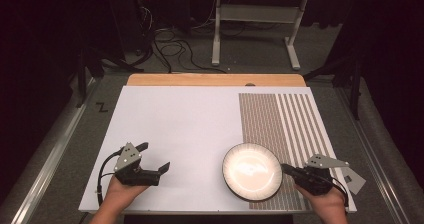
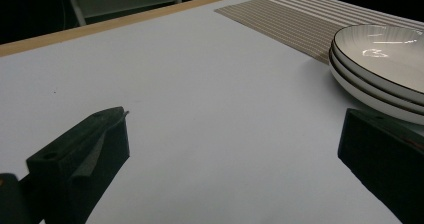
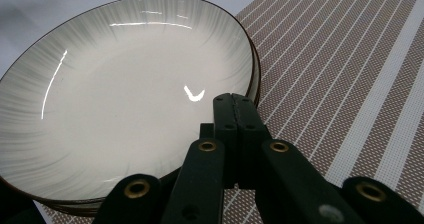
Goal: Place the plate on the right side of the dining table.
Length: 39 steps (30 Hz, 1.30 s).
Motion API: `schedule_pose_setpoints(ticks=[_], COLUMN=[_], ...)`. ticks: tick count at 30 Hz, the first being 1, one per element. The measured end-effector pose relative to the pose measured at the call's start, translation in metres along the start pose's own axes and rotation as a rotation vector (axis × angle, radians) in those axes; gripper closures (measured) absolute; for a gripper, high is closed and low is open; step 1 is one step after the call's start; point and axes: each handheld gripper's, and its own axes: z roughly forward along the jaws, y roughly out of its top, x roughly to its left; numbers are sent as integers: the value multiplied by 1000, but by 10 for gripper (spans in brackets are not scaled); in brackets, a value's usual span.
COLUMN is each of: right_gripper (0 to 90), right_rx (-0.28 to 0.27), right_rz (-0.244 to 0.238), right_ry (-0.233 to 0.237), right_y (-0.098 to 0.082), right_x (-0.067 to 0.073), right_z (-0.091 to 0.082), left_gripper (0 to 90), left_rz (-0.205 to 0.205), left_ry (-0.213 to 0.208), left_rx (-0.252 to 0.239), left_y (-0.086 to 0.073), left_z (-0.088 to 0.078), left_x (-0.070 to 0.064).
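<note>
A stack of white plates with dark rims (image 1: 251,171) (image 2: 380,59) sits at the near right of the white table top (image 1: 175,124), partly on a brown striped mat (image 1: 280,119) (image 3: 350,59). My right gripper (image 1: 285,168) (image 3: 235,100) is shut, jaws pressed flat together with nothing between them, their tips at the right rim of the top plate (image 3: 125,109). To the left, my left gripper (image 1: 156,156) (image 2: 235,114) rests low over the bare table, open wide and holding nothing, pointed toward the plates.
The table's far edge is a wooden strip (image 1: 215,79). A small grey card (image 1: 354,180) lies off the table's right near corner. Beyond the table, cables (image 1: 172,49) and a white frame's legs (image 1: 216,39) stand on the floor.
</note>
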Motion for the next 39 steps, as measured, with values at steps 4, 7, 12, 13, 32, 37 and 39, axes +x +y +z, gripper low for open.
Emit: schedule_pose_setpoints(ticks=[4, 7, 12, 13, 32, 37, 39], right_gripper=[900, 900, 900, 900, 900, 900, 900], right_rx=[0, -2, -2, -2, 7, 4, 5], right_rz=[0, -4, -6, -9, -19, -21, -19], right_ry=[-1, -5, -8, -10, -23, -29, -28], right_y=[0, 0, 0, 0, 1, 2, 2], right_x=[0, 0, 0, 0, 2, 0, 1], right_z=[0, 1, 1, 1, 1, 3, 3], left_gripper=[6, 6, 6, 6, 6, 6, 6], left_rz=[0, -1, 0, 1, -7, -5, -7], left_ry=[0, 0, 0, -1, 1, 0, 0], left_rx=[0, 0, 0, 1, 2, 5, 3], left_y=[0, 0, 0, 0, -1, 0, 0], left_z=[0, 1, 1, 1, 0, 1, 1], left_x=[0, 0, -1, 0, 1, 0, 1])
